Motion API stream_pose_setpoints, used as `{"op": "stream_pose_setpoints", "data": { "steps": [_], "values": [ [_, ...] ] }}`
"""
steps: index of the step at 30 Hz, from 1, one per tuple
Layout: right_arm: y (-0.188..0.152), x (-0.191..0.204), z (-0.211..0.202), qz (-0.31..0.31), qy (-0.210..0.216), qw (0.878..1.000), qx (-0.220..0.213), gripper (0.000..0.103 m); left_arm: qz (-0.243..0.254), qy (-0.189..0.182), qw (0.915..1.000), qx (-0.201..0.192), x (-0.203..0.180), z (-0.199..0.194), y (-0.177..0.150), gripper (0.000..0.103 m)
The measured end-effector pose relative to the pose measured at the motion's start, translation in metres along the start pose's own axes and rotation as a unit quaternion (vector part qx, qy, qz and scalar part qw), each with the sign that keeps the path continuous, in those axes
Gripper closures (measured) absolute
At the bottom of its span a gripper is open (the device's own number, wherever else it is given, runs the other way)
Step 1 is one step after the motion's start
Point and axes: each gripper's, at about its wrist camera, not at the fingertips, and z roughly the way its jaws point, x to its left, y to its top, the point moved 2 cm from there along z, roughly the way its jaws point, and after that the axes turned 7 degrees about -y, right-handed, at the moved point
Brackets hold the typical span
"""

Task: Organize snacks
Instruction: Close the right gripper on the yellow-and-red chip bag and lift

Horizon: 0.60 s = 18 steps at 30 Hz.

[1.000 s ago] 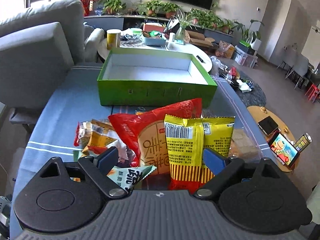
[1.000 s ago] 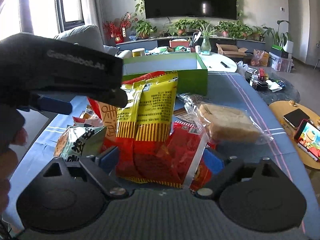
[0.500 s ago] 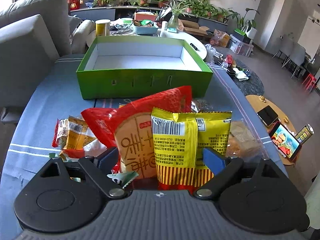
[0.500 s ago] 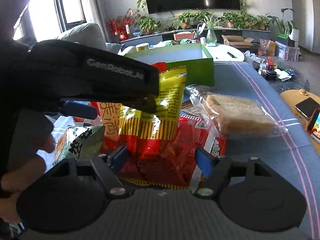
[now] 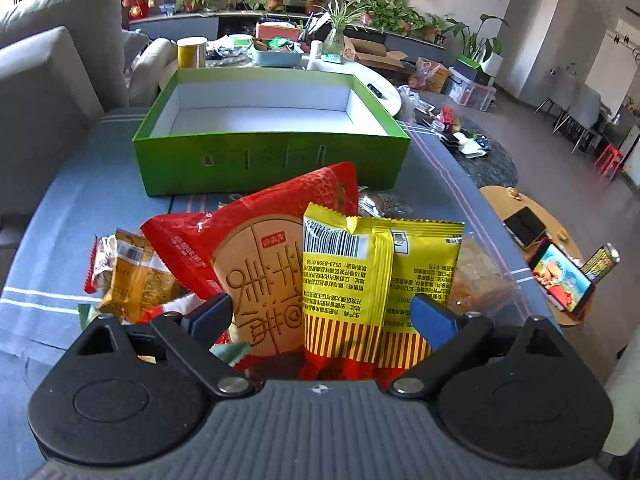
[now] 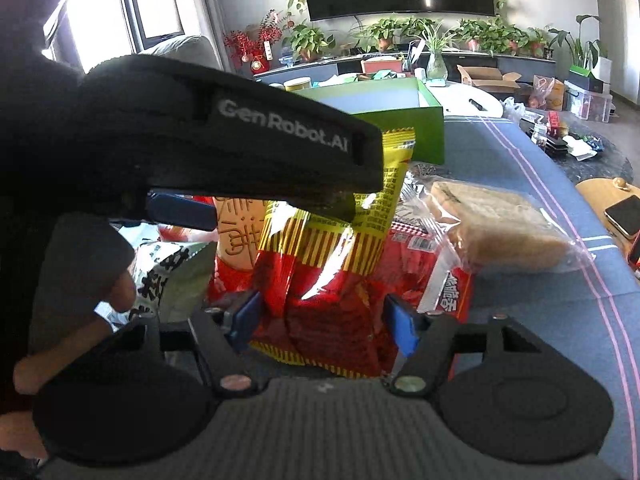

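An upright yellow-and-red pack [image 5: 344, 276] and a red cracker pack [image 5: 248, 240] stand between the pads of my left gripper [image 5: 320, 316], whose jaws are wide and still opening. In the right wrist view my right gripper [image 6: 322, 322] is closing on the red lower end of the yellow-and-red pack [image 6: 320, 312], and both pads touch it. One blue finger [image 6: 180, 212] of the left gripper reaches in from the left above that pack. The open green box [image 5: 272, 164] stands empty behind the pile.
Bread in clear wrap [image 6: 492, 224], a flat red pack [image 6: 452, 280], a green-white pack [image 6: 172, 276] and an orange pack [image 5: 132, 276] lie on the blue tablecloth [image 5: 60, 208]. A grey sofa [image 5: 40, 80] is left; a phone stand [image 5: 560, 280] is right.
The right jaws have narrowed from wide apart onto the yellow-and-red pack. The left gripper has come forward and lower over the pile and now fills more of the right wrist view.
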Motion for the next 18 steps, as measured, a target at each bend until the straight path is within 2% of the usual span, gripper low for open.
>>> {"op": "stream_pose_setpoints", "data": {
  "steps": [3,7,14,17,18],
  "values": [
    [0.000,0.003,-0.001,-0.006,0.002,1.000,0.000,0.061,-0.003,0.003,1.0000,-0.005,-0.001,0.000,-0.001,0.008],
    [0.002,0.002,0.000,-0.008,-0.001,1.000,-0.002,0.062,0.011,0.008,0.9999,-0.009,-0.006,0.002,-0.002,0.007],
    [0.006,-0.003,0.005,-0.009,-0.005,1.000,-0.001,0.062,0.064,0.005,0.9980,0.001,-0.016,0.009,-0.005,0.001],
    [0.006,-0.001,0.005,-0.015,-0.007,1.000,-0.002,0.062,0.072,-0.001,0.9974,0.001,-0.015,0.010,-0.005,0.002],
    [0.006,-0.001,0.005,-0.016,-0.007,1.000,-0.002,0.062,0.075,-0.003,0.9972,0.000,-0.015,0.010,-0.005,0.007]
  ]
}}
